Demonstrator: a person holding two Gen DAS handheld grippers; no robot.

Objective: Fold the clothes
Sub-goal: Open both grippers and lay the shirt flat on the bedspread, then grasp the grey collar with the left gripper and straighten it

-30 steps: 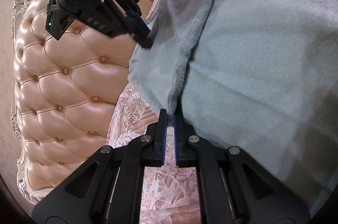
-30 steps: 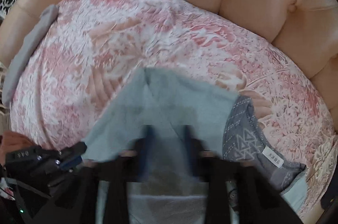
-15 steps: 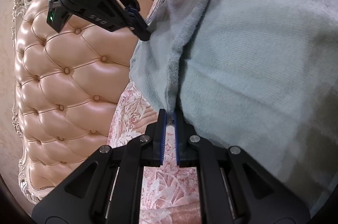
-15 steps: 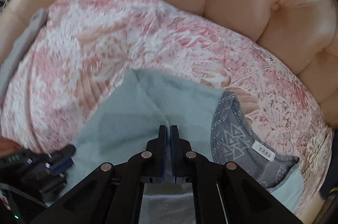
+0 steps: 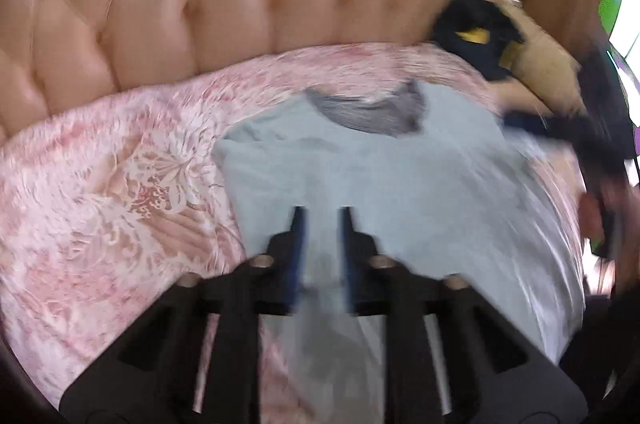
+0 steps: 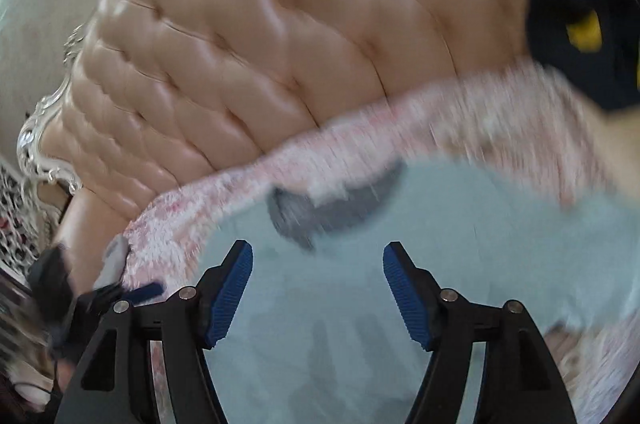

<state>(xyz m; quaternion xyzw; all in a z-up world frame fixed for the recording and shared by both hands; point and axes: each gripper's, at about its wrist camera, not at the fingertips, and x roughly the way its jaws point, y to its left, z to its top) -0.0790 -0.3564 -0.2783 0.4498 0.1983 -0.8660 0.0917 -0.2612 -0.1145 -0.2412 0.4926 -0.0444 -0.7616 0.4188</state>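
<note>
We saw the pale blue fleece garment (image 5: 400, 191) lying spread on the pink floral sofa cover (image 5: 120, 183), collar up; folds remained. Our right gripper (image 6: 318, 288) gaped empty; left gripper (image 5: 320, 244) stood slightly apart.

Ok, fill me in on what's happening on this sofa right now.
A person is folding a pale blue-grey garment with a handheld gripper in each hand. The garment lies spread on the pink floral cover of a tufted sofa, its grey neck lining toward the backrest. The left gripper is slightly open and the right gripper wide open, both over the cloth and holding nothing. A dark garment sits farther along the sofa. Both views are motion-blurred.
</note>
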